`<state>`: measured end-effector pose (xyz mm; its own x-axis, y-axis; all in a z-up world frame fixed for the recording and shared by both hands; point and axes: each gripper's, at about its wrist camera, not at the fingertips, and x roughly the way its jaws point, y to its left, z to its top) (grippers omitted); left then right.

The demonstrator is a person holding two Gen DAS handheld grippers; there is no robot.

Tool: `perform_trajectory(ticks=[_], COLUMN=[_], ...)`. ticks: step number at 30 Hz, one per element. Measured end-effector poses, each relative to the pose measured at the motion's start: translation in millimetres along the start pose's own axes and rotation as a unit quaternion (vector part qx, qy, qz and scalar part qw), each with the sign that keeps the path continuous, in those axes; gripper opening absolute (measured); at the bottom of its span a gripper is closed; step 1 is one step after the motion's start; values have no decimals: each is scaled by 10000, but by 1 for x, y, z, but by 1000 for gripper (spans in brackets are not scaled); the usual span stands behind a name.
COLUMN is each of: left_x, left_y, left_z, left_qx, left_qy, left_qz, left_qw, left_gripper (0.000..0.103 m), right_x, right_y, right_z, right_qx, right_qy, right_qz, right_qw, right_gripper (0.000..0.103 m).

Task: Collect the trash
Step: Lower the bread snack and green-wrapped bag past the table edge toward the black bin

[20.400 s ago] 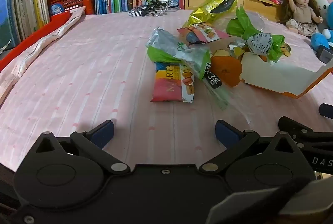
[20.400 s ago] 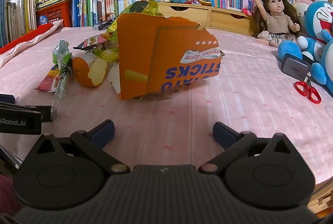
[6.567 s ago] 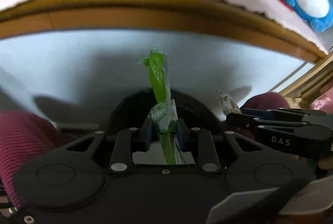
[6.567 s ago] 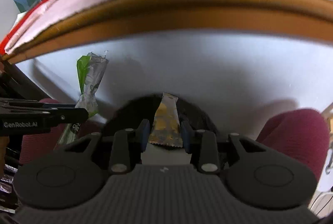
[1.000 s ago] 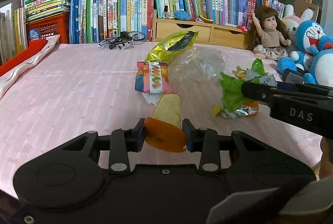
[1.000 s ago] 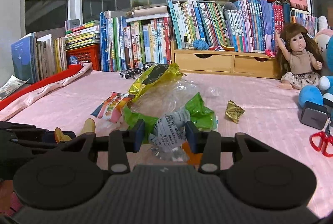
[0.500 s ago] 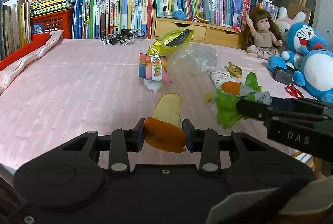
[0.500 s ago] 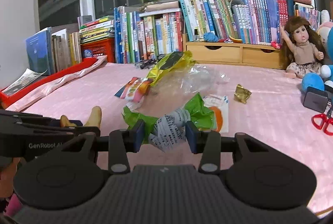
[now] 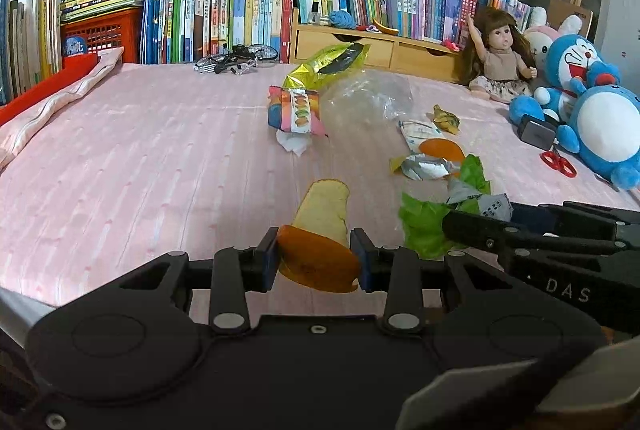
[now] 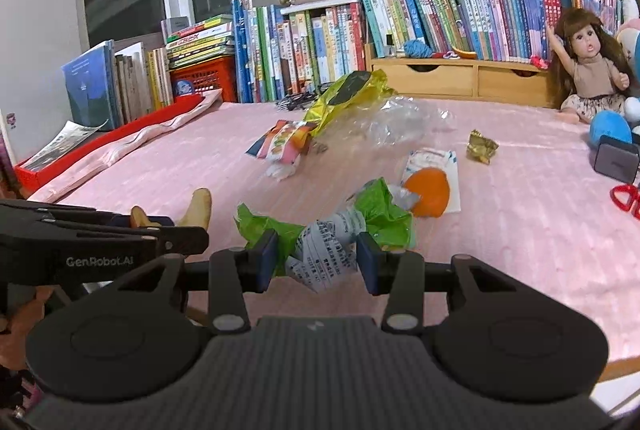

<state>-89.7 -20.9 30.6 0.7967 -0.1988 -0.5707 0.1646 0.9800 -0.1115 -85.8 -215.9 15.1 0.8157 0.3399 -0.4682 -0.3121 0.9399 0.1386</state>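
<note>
Left wrist view: the left gripper (image 9: 316, 257) is closed on an orange peel (image 9: 320, 230), held above the near edge of the pink surface (image 9: 140, 158). A snack packet (image 9: 295, 110) and clear plastic bag (image 9: 368, 98) lie farther back.

Right wrist view: the right gripper (image 10: 316, 257) is clamped on a crumpled green wrapper (image 10: 332, 230). An orange piece (image 10: 428, 192) lies just behind it.
</note>
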Motion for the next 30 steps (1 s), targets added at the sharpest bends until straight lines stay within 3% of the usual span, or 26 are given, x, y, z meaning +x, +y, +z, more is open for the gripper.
perform_trajectory(ticks=[15,23,30], left_x=[-27,-44,-55], left_y=[0,1,1], left_z=[-27,-38,-54], left_qx=[65,59,32], left_qy=[326,430,669], left_qz=[-138,-280,-392], left_qw=[9994,9987,9970], left_gripper=[35,35,35], right_x=[-36,-60,-69], right_y=[19,25,27], right_z=[-24,-32,-46], right_qx=[-77,27,-39], right_qy=[62,-160,151], right_qz=[250,367,629], right_qw=[9996,9992,9979], right_gripper=[48,48,48])
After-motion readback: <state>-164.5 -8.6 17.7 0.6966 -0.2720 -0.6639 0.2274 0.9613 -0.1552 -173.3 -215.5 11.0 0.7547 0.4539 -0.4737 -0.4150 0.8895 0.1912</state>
